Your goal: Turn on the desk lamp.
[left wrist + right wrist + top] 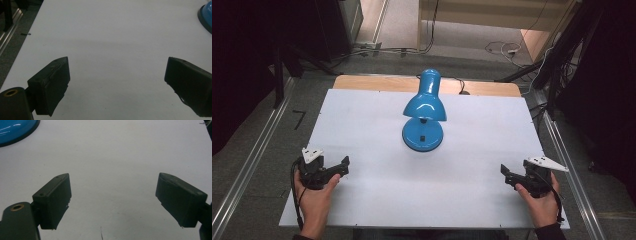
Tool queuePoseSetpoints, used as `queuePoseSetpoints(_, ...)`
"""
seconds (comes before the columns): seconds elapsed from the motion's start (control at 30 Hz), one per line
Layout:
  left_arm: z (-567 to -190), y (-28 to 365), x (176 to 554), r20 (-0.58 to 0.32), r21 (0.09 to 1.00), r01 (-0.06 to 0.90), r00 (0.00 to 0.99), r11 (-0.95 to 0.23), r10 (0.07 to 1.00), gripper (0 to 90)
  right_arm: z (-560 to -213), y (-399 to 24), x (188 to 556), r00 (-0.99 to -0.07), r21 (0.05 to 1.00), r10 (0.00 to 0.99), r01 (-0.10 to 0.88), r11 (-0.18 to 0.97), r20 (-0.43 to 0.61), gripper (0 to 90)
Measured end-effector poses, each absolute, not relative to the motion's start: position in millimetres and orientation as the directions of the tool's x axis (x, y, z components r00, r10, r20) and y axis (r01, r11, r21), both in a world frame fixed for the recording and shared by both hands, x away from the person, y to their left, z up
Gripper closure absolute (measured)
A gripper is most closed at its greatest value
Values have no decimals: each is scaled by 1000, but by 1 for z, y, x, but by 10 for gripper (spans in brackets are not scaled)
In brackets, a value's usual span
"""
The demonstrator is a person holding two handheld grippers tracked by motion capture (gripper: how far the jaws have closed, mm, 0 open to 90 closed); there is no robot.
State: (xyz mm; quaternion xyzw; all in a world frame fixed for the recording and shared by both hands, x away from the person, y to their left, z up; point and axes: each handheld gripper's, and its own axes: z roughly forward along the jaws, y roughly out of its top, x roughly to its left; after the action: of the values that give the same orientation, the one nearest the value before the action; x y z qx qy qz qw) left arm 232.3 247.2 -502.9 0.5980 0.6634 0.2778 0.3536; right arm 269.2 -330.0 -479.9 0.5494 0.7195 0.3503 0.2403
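A blue desk lamp [424, 112] stands at the middle of the white table [362, 200], its shade bent down over its round base. An edge of that base shows at the top right of the left gripper view [206, 15] and at the top left of the right gripper view [15, 130]. My left gripper [343, 165] rests near the front left of the table, held by a hand, jaws wide apart with nothing between them [117, 67]. My right gripper [507, 174] lies near the front right, also open and empty [113, 185]. Both sit well short of the lamp.
Metal rails [242, 175] run along both sides of the table. A wooden strip [377, 82] edges its far side, with cables [502, 49] on the floor beyond. Dark stands [557, 65] rise at the back right.
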Motion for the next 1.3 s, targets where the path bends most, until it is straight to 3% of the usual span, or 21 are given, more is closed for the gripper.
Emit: queuePoseSetpoints(1.3,-505,246,234,-137,788,603,-29,127,990,71,-476,-275,283,-401,777,915,589,223,42,130)
